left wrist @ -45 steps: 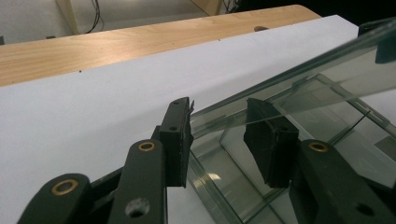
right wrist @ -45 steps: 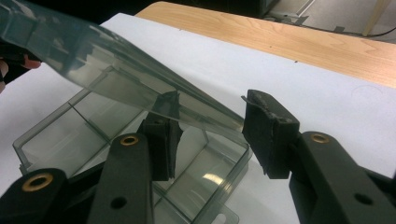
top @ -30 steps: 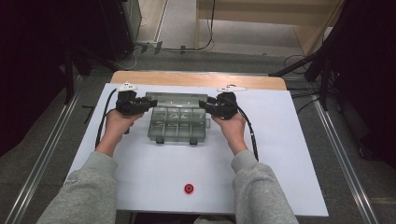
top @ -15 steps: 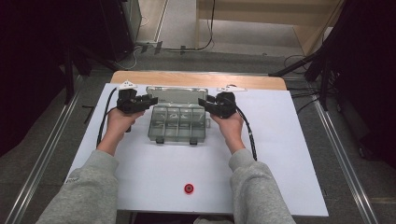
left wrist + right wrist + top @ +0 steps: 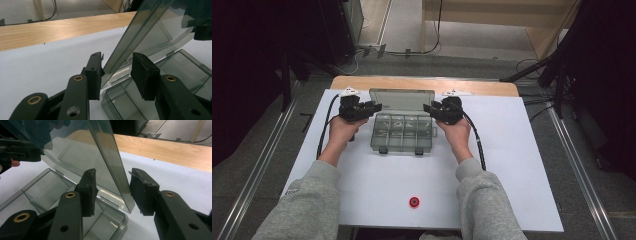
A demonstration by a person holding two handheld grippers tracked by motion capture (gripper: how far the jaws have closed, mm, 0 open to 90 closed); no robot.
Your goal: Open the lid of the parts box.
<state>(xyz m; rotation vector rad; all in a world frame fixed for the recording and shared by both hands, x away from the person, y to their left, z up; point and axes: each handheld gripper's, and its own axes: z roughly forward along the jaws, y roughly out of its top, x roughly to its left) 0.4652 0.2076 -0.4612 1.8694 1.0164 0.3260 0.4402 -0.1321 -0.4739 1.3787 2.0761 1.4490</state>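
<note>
Smoke-tinted clear plastic is what I have in hand: a compartment box (image 5: 403, 131) sits on the white table (image 5: 512, 165) between my 2 grippers, its lid (image 5: 402, 99) raised on the far side, away from me. The box's long axis runs across the table from one gripper to the other, and the lid edge follows the same line.

Left gripper (image 5: 117, 72) straddles the lid's left end; its jaws stand spread, one pad touching or all but touching the lid, the other clear of it. Right gripper (image 5: 112, 188) straddles the lid's right end in the same manner, jaws spread, the lid edge lying close against one pad; I cannot confirm a firm pinch. Both hands lie equally near the lid, so the coming move, as I judge it, is shared.

A small red round item (image 5: 414, 202) lies on the table nearer me than the box, well apart from it. No brand, label or legible writing found.
</note>
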